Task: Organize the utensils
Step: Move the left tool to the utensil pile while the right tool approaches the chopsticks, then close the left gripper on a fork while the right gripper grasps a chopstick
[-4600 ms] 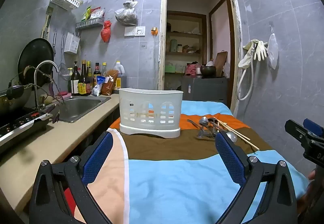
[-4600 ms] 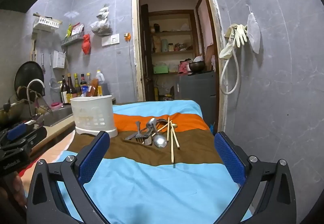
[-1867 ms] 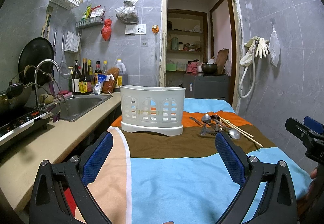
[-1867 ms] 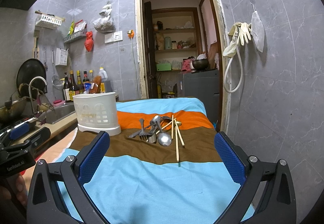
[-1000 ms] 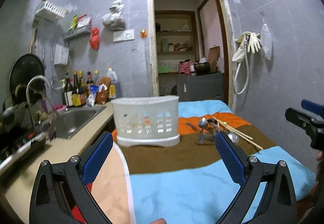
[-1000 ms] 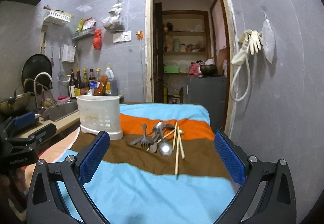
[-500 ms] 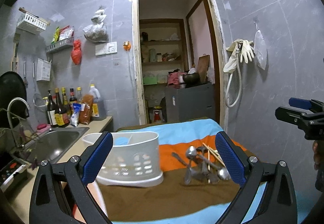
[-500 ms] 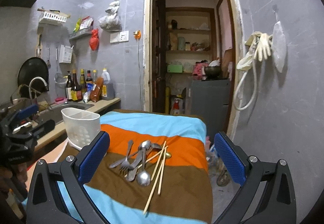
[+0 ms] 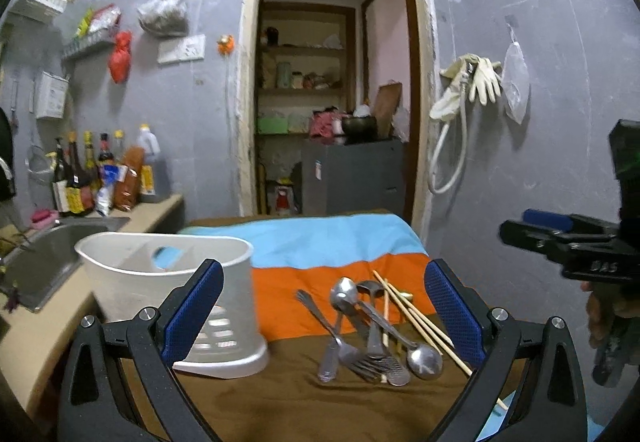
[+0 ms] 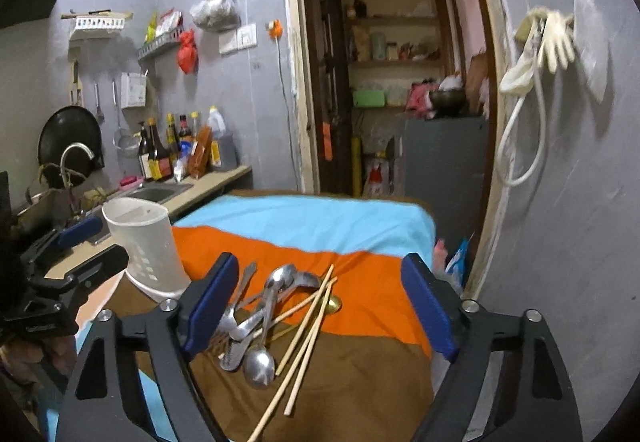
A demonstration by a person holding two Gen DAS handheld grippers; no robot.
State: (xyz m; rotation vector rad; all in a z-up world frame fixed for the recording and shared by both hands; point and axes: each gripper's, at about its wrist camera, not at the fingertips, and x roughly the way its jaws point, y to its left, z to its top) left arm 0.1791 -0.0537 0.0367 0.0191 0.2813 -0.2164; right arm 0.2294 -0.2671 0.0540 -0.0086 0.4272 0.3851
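A pile of metal spoons and forks (image 9: 368, 334) with wooden chopsticks (image 9: 416, 316) lies on the striped cloth. A white slotted utensil holder (image 9: 160, 282) stands to its left. My left gripper (image 9: 320, 310) is open and empty, above the near side of the pile, its left finger in front of the holder. In the right wrist view my right gripper (image 10: 320, 306) is open and empty just above the pile (image 10: 260, 314), with the chopsticks (image 10: 304, 334) between its fingers and the holder (image 10: 144, 246) to the left. The right gripper also shows in the left wrist view (image 9: 560, 242).
The cloth-covered table (image 9: 340, 238) ends at its right edge (image 10: 432, 242) near the doorway. A counter with a sink (image 9: 36, 258) and bottles (image 9: 100, 178) runs along the left. The left gripper shows at the left of the right wrist view (image 10: 76, 242).
Both grippers have moved forward and down toward the utensil pile, which now lies close between their fingers. Both stay open.
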